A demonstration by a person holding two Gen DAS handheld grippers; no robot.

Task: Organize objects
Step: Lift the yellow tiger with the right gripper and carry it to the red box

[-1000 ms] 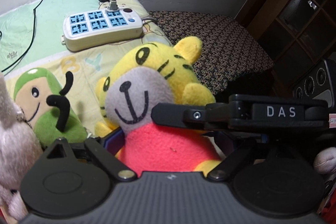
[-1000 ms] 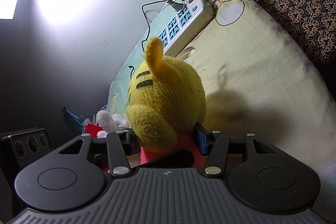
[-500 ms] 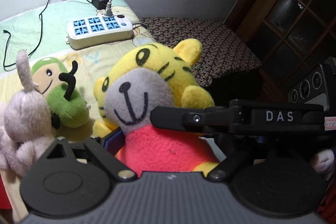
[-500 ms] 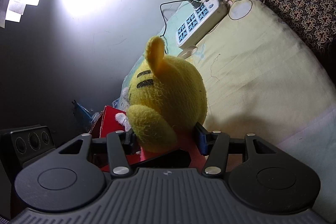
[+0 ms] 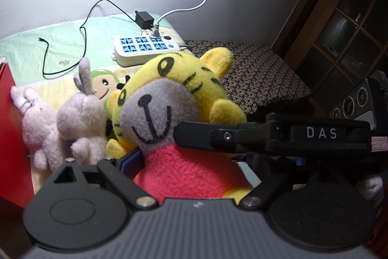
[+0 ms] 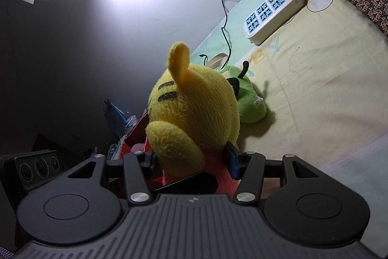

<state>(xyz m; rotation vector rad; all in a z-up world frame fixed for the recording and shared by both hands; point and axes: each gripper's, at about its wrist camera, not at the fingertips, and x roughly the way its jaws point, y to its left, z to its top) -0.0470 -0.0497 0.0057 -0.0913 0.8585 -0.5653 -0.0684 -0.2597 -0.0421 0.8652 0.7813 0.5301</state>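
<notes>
- Red box (image 5: pixel 11 135) fills the left edge of the left wrist view, its wall touching a pale pink plush rabbit (image 5: pixel 36 130) that leans against it.
- Just right of that rabbit sits a second, greyer rabbit plush (image 5: pixel 82 118), one ear standing upright; the two press together.
- Behind the grey rabbit, a green plush (image 5: pixel 105 83) with a smiling tan face lies on the pale yellow-green blanket (image 5: pixel 63 45); in the right wrist view it shows as a green lump (image 6: pixel 247 101) right of the tiger's head.
- Centre frame, the yellow tiger plush (image 5: pixel 169 108) with grey muzzle and red body faces the left wrist camera, upright and slightly tilted.
- Left gripper (image 5: pixel 191 162) has its jaws clamped on the tiger's red torso; a blue pad (image 5: pixel 131 160) presses into the lower left side of the body.
- Right gripper (image 5: pixel 266 135), marked DAS, reaches in from the right of the frame across the tiger's chest; in its own view (image 6: pixel 191 162) the jaws are closed on the tiger (image 6: pixel 194 113) from behind, just under the head.
- Above centre, a white power strip (image 5: pixel 148 49) with blue sockets rests on the blanket, a white cable and a black adapter (image 5: pixel 144 18) plugged in at its far end.
- Further right, a dark patterned cover (image 5: pixel 262 74) lies next to the blanket.
- Dark wooden cabinet (image 5: pixel 351 16) with glass panes occupies the right edge.
</notes>
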